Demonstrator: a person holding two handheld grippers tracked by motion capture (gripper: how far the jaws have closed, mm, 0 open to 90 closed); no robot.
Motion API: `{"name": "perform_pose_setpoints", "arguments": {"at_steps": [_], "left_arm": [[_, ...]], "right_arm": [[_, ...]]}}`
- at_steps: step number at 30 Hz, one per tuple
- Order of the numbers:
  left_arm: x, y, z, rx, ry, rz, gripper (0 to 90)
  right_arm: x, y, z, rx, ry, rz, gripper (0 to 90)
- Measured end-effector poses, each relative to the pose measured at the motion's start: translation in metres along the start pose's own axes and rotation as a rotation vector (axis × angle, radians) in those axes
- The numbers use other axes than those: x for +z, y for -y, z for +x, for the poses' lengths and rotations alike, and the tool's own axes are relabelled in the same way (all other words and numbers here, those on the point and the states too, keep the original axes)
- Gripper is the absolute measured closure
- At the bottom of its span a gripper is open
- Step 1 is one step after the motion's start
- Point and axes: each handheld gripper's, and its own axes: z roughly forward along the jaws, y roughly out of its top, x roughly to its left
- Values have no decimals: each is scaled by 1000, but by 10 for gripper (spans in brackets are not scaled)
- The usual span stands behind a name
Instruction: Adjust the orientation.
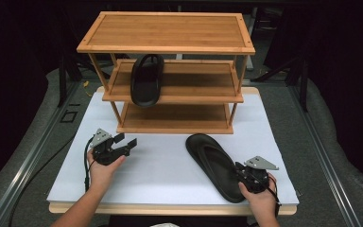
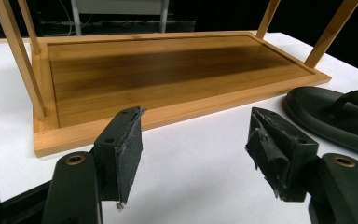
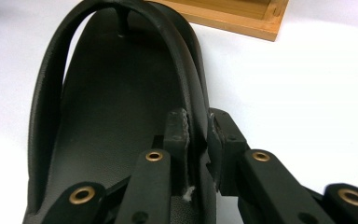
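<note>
A black flip-flop (image 1: 212, 161) lies on the white table (image 1: 160, 175), toe toward the bamboo shoe rack (image 1: 170, 30). My right gripper (image 1: 238, 172) is at its heel end. In the right gripper view the gripper (image 3: 199, 128) is shut on the flip-flop (image 3: 112, 116), one pad on each side of the right rim where the strap comes down. A second black flip-flop (image 1: 146, 80) rests on the rack's middle shelf, left of centre. My left gripper (image 1: 125, 142) is held low over the table's left side, open, with nothing between its fingers (image 2: 129, 149), facing the rack's bottom shelf (image 2: 158, 74).
The rack has three shelves and stands at the back of the table. Its top shelf and bottom shelf (image 1: 175, 118) carry nothing. The left gripper view catches the toe of the table flip-flop (image 2: 335, 116) at its right edge. Dark floor surrounds the table.
</note>
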Motion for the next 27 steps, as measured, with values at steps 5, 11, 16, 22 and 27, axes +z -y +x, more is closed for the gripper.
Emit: {"name": "perform_pose_setpoints", "arguments": {"at_steps": [5, 11, 16, 22, 27], "left_arm": [[0, 0, 0, -2, -2, 0, 355], [1, 0, 0, 1, 0, 7, 355], [1, 0, 1, -3, -2, 6, 355], [0, 0, 2, -3, -2, 2, 355], [0, 0, 2, -3, -4, 4, 355]], "right_arm": [[2, 0, -1, 6, -5, 7, 790], [2, 0, -1, -11, -7, 0, 812], [2, -1, 0, -12, 8, 4, 814], [2, -3, 0, -7, -11, 8, 824], [-1, -6, 2, -16, 3, 9, 832]]}}
